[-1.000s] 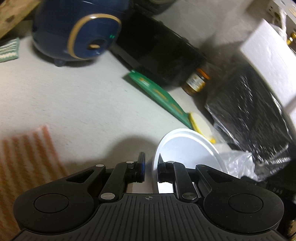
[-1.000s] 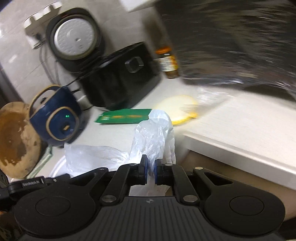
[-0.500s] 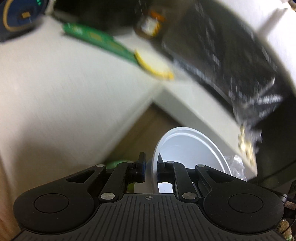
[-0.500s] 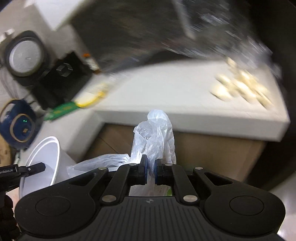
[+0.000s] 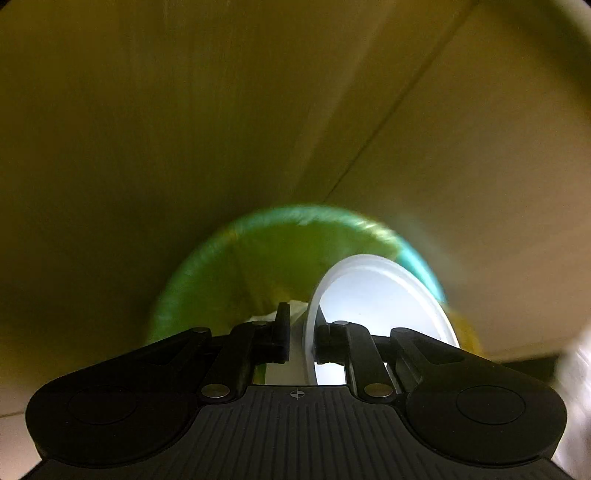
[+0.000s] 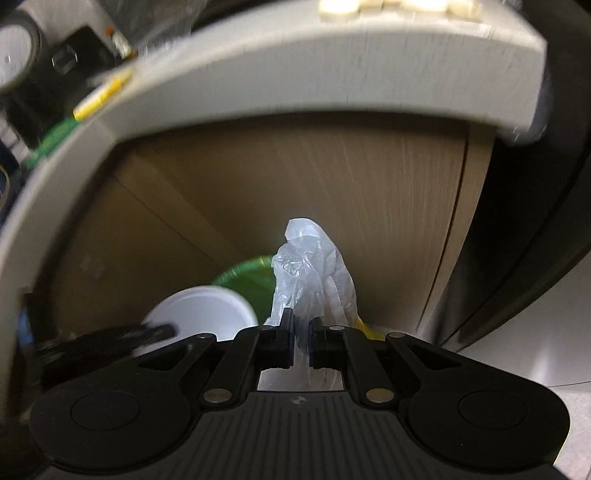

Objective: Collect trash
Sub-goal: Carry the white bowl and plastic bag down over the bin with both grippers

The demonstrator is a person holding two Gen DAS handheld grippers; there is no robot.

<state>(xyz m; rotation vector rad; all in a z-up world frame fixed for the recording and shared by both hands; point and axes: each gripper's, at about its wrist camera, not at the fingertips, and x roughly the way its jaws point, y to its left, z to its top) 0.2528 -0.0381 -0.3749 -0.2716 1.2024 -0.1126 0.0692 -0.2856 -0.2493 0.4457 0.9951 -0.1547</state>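
My left gripper (image 5: 301, 325) grips the rim of a white disposable bowl (image 5: 376, 295); its jaws are opening slightly with the rim still between them. The bowl hangs over the mouth of a bin with a green liner (image 5: 251, 266), close below. My right gripper (image 6: 303, 332) is shut on a crumpled clear plastic bag (image 6: 314, 280) that sticks up past its fingertips. The right wrist view also has the bowl (image 6: 199, 310) at lower left, the left gripper (image 6: 110, 339) blurred beside it, and the green bin (image 6: 251, 284) behind the bag.
Wooden cabinet fronts (image 6: 351, 177) rise right behind the bin. The grey countertop edge (image 6: 295, 74) overhangs above, with a yellow item (image 6: 99, 99), a green packet (image 6: 48, 144) and pale pieces (image 6: 369, 7) on it. A dark appliance (image 6: 524, 221) stands at the right, above pale floor (image 6: 535, 354).
Both grippers dropped from over the countertop to below its edge, in front of the cabinet. The green bin came into view under them. Bowl and bag stayed gripped.
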